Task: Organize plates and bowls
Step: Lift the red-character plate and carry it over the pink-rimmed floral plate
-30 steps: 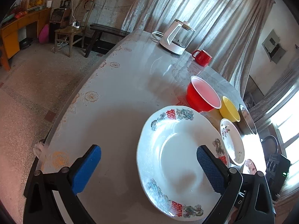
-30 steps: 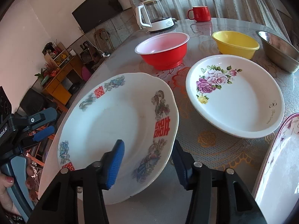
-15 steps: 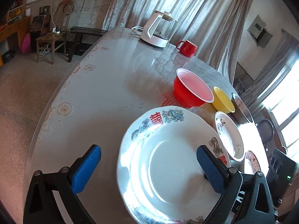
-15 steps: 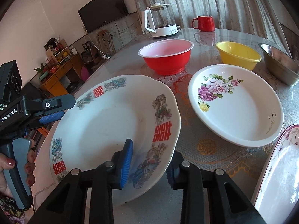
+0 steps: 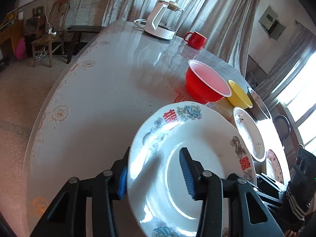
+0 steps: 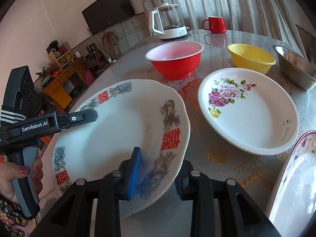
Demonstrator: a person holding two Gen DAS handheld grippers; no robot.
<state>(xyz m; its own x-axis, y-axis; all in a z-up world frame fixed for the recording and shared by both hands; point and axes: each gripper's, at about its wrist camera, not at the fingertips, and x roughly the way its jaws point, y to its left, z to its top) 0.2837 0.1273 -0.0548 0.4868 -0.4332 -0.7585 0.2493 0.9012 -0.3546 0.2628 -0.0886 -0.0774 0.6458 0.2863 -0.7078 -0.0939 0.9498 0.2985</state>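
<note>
A white deep plate (image 5: 197,138) (image 6: 118,128) with red characters and dragon motifs is held between both grippers, tilted above the table (image 5: 108,90). My left gripper (image 5: 155,167) is closing on the plate's left rim, one blue pad under the edge and the other inside the well, both touching it. In the right wrist view its upper finger (image 6: 85,116) lies over that rim. My right gripper (image 6: 160,164) is shut on the plate's near right rim. A red bowl (image 6: 175,61), a yellow bowl (image 6: 250,59) and a rose-pattern plate (image 6: 248,110) stand beyond.
A steel bowl (image 6: 294,67) sits at the far right and another patterned plate (image 6: 292,187) at the right edge. A glass kettle (image 6: 167,23) and a red mug (image 6: 216,24) stand at the table's far end. A hand (image 6: 17,175) grips the left tool's handle.
The left gripper's jaws went from wide open to closed on the plate's left rim, moving in closer. The right gripper's jaws narrowed onto the near rim. The plate now sits more tilted.
</note>
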